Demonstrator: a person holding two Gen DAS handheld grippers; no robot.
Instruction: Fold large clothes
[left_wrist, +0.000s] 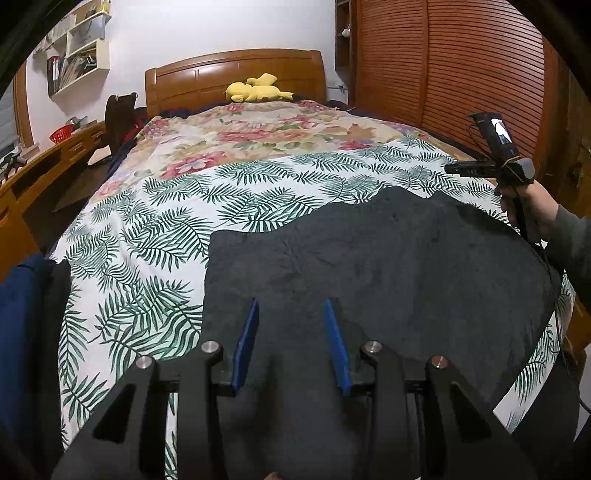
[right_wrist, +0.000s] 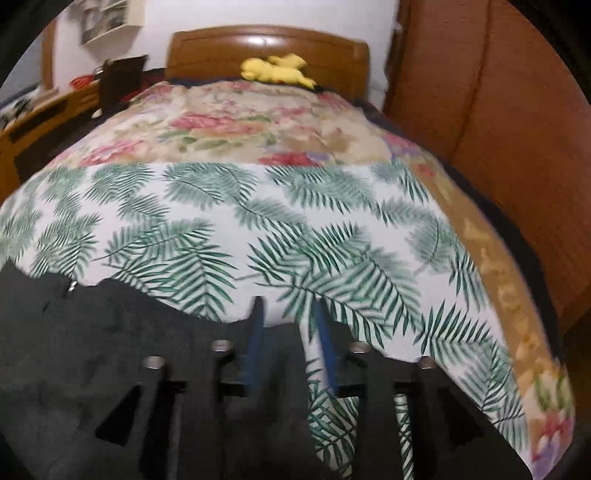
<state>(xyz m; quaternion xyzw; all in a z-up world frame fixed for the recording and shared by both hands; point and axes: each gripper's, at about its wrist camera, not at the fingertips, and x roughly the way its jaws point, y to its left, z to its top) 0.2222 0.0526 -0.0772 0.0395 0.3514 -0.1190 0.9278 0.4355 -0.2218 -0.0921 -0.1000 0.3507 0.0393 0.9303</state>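
A dark grey fleece garment (left_wrist: 369, 258) lies spread over the near end of the bed. In the left wrist view my left gripper (left_wrist: 290, 301) sits at its near edge. Cloth bunches up between the blue pads (left_wrist: 245, 347) and over the gripper's body, so it is shut on the garment. The right wrist view is blurred. There the garment (right_wrist: 92, 350) lies to the left, with a small metal zip pull (right_wrist: 72, 286) near its far edge. My right gripper (right_wrist: 288, 301) stands open at the garment's far right corner, with patterned sheet showing between its fingers. A hand (left_wrist: 517, 199) holds that right gripper (left_wrist: 458, 170) above the garment's far right edge.
The bed carries a white fern-print sheet (left_wrist: 166, 221) and a floral quilt (left_wrist: 258, 129) beyond it. A yellow plush toy (left_wrist: 255, 90) lies at the wooden headboard. A desk (left_wrist: 37, 166) runs along the left and slatted wardrobe doors (left_wrist: 461, 74) along the right. Dark blue cloth (left_wrist: 22, 314) hangs at the left.
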